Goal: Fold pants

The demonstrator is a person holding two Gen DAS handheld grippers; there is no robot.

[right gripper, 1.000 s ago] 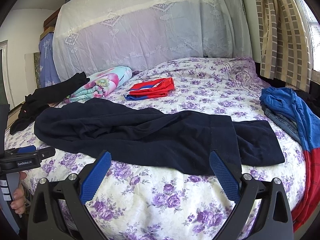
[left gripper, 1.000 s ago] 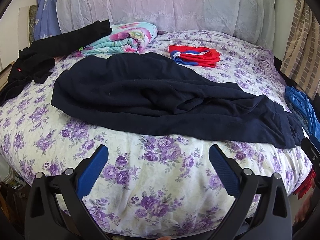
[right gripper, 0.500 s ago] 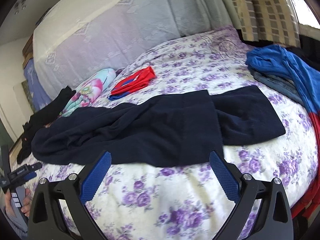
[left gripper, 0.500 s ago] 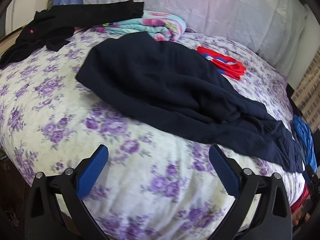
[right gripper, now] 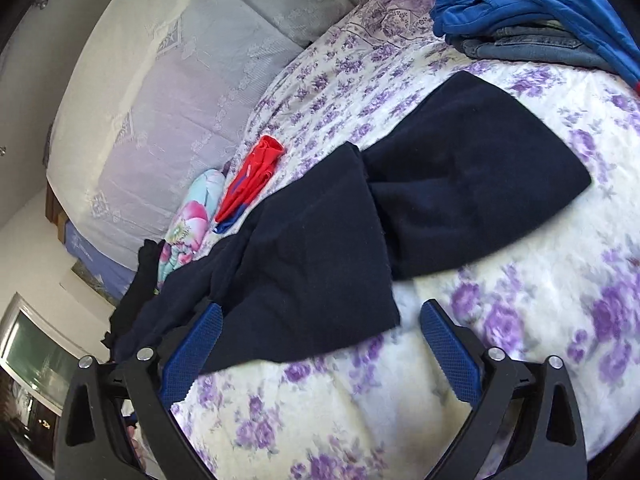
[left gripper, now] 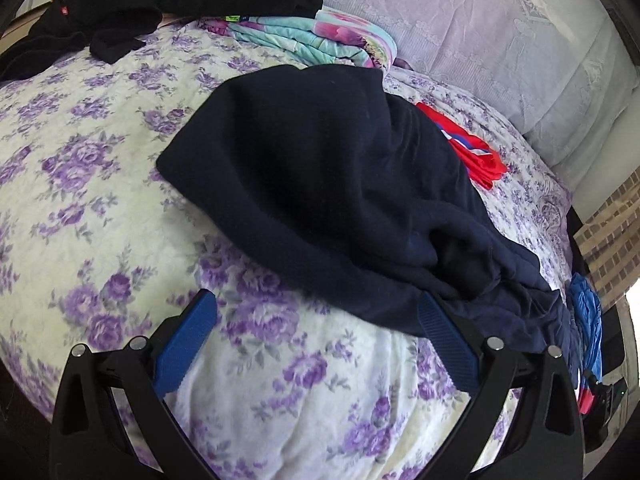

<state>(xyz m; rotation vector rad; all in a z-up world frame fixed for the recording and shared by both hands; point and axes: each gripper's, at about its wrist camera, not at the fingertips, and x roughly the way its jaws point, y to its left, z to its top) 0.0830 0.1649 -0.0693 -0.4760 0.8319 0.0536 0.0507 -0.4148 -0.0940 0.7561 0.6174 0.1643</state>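
Note:
Dark navy pants (left gripper: 320, 184) lie rumpled across the floral bedspread (left gripper: 80, 208), waist end toward the left wrist view. My left gripper (left gripper: 316, 344) is open and empty, just short of the pants' near edge. In the right wrist view the two leg ends (right gripper: 460, 176) lie crossed, one over the other. My right gripper (right gripper: 320, 348) is open and empty, hovering at the hem of the nearer leg (right gripper: 304, 264), with the left pad (right gripper: 192, 352) over the cloth edge.
A folded red and blue garment (left gripper: 472, 152) and a floral folded blanket (left gripper: 320, 36) lie behind the pants. Black clothes (left gripper: 120, 4) lie at the far left. A blue shirt on jeans (right gripper: 528, 20) lies at the right bed edge. White pillows (right gripper: 180, 120) line the headboard.
Both grippers have moved closer to the bed and tilted; the left toward the waist end, the right toward the leg hems. Both stay open. The pants have not moved.

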